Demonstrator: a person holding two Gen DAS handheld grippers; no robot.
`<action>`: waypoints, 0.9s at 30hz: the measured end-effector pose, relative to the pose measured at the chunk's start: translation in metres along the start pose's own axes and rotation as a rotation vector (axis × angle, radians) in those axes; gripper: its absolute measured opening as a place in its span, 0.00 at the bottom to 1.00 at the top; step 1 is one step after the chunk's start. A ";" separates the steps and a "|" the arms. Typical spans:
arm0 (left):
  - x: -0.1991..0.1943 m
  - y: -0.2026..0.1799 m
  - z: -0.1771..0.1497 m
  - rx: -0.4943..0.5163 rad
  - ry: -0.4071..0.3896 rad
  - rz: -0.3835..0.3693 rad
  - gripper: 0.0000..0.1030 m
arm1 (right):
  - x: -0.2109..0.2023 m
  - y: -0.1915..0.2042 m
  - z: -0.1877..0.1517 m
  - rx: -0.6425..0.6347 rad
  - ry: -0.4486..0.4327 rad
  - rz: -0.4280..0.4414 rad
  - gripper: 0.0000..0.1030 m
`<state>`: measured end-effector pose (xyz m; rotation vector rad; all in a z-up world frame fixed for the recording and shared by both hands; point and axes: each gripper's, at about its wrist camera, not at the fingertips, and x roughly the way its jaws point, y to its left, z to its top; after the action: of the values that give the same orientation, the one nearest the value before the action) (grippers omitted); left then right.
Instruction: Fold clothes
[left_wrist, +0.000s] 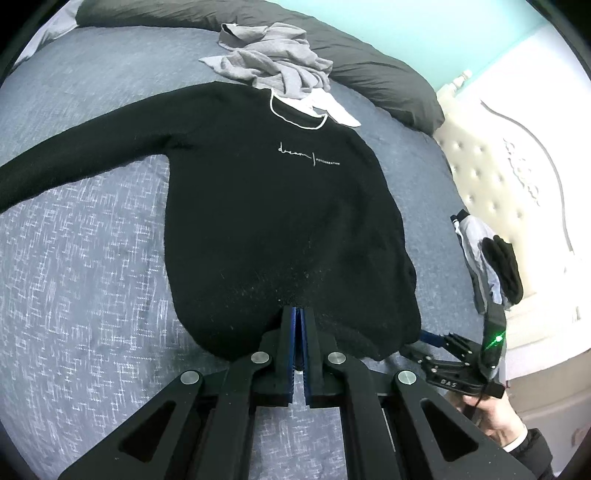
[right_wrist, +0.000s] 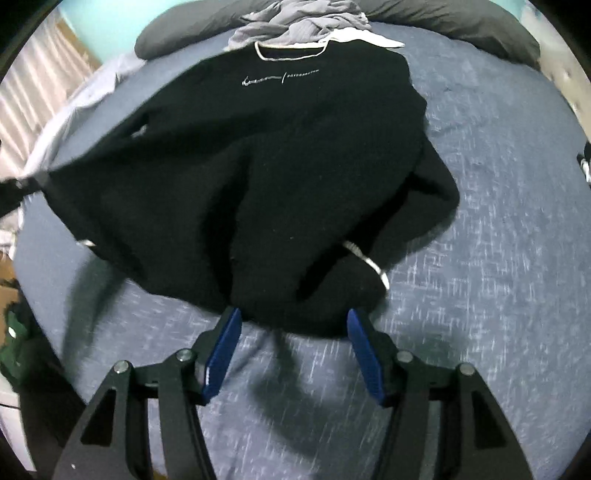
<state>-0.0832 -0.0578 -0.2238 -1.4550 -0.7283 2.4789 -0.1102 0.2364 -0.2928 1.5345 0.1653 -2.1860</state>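
Sweater (left_wrist: 280, 221), black with white neckline trim and a small white chest script, lies front-up on the blue-grey bed (left_wrist: 92, 258), collar at the far end and hem nearest the cameras. One sleeve stretches out to the left in the left wrist view; in the right wrist view the other sleeve is bent back beside the body, its white-edged cuff (right_wrist: 373, 264) near the hem. The left gripper (left_wrist: 298, 325) has its fingers pressed together, clamped on the sweater's near hem. The right gripper (right_wrist: 293, 332) holds its blue-padded fingers wide apart just in front of the hem, gripping nothing. A crumpled grey garment (left_wrist: 273, 59) sits beyond the collar, against dark pillows (left_wrist: 376, 70).
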 end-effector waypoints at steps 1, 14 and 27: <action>0.000 0.000 0.000 0.000 0.001 0.000 0.03 | 0.002 0.000 0.000 -0.005 -0.003 -0.003 0.59; -0.029 -0.012 0.010 0.037 -0.036 0.014 0.03 | -0.078 -0.007 0.015 -0.038 -0.164 0.047 0.05; -0.119 -0.047 0.012 0.144 -0.111 0.056 0.03 | -0.220 0.020 0.033 -0.053 -0.312 0.130 0.04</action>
<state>-0.0373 -0.0666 -0.1039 -1.3144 -0.5218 2.6106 -0.0699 0.2726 -0.0765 1.1245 0.0218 -2.2617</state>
